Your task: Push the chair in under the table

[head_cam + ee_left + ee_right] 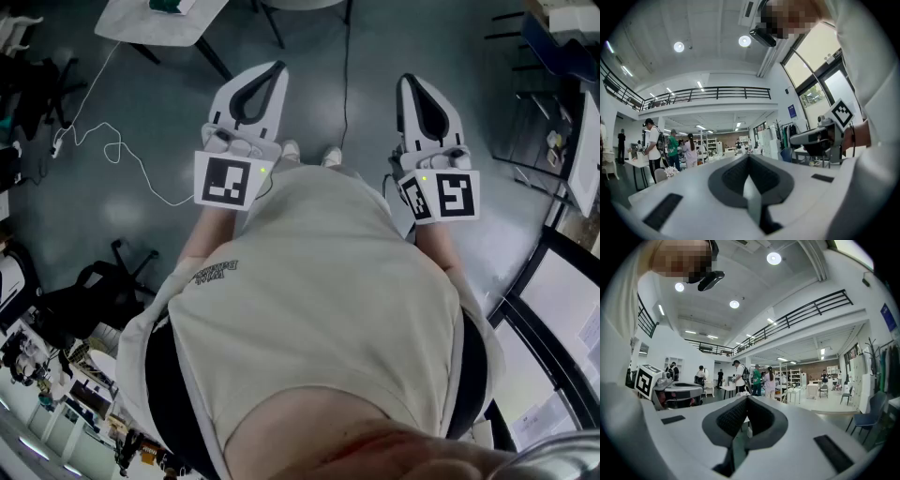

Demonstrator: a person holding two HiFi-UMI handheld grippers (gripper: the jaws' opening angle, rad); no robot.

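The left gripper [272, 71] and right gripper [410, 84] are held closed and empty. No chair is touched yet. An approach toward the table [141, 25] at eleven o'clock seems called for.

top edge cuts table [155, 23] at 11 o'clock; green item [171, 5] on it mostly out of frame. black chair [84, 295] at 8 o'clock dark, outline unclear. shoes [307, 153] mostly hidden by torso [319, 309]. clutter [56, 384] at 7 o'clock too small to identify.
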